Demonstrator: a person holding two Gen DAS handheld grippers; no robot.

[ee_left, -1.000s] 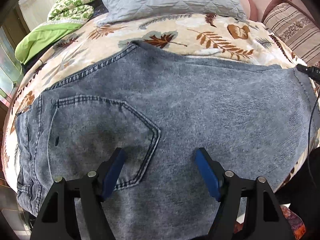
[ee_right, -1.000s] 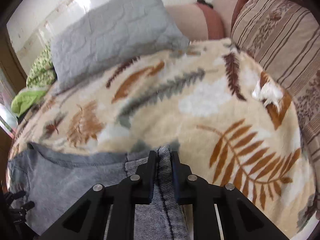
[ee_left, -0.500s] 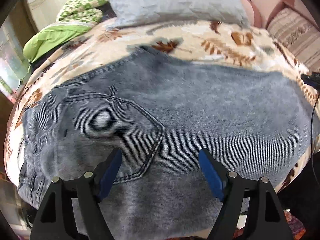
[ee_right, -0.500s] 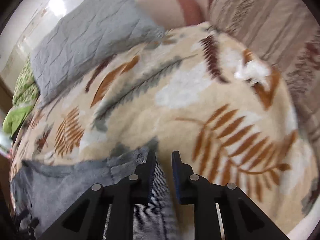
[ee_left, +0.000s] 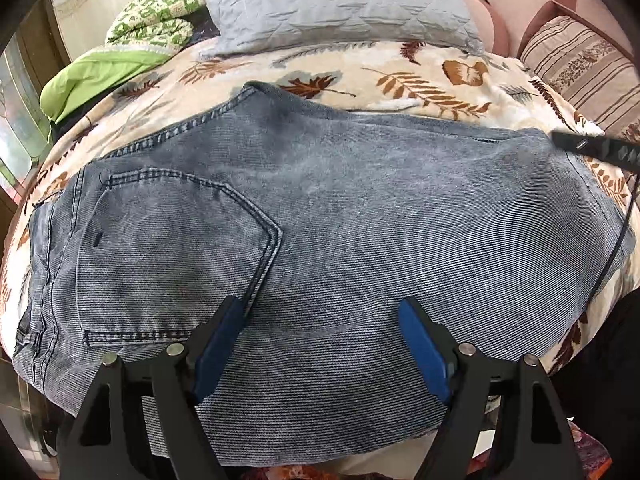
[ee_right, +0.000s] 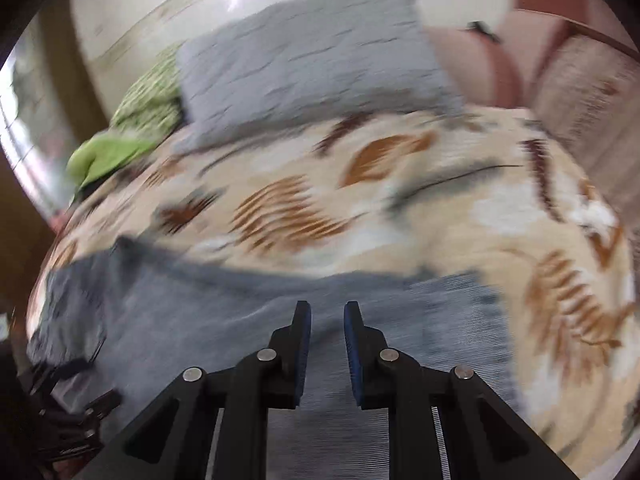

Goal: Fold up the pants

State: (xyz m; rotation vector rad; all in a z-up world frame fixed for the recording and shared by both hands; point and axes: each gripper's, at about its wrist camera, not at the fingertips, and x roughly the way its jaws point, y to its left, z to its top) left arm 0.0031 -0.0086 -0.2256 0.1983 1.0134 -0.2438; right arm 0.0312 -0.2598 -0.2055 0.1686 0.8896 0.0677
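Grey-blue jeans (ee_left: 360, 216) lie folded flat on the leaf-print blanket (ee_left: 420, 80), back pocket (ee_left: 176, 248) up at the left. My left gripper (ee_left: 320, 320) is open and empty, hovering over the near edge of the jeans beside the pocket. In the blurred right wrist view the jeans (ee_right: 224, 312) spread below my right gripper (ee_right: 325, 312), which is open by a narrow gap and holds nothing. The tip of the right gripper (ee_left: 588, 146) shows at the jeans' far right corner.
A grey quilted pillow (ee_left: 332, 0) lies at the head of the bed. Green bedding (ee_left: 132, 52) is piled at the far left. A striped cushion (ee_left: 580, 64) and pink sofa back (ee_left: 520, 4) stand at the right. The bed's near edge (ee_left: 360, 456) runs just under the jeans.
My right gripper opened, let go of the jeans' hem and swung left over the fabric. My left gripper stayed open and pulled back slightly.
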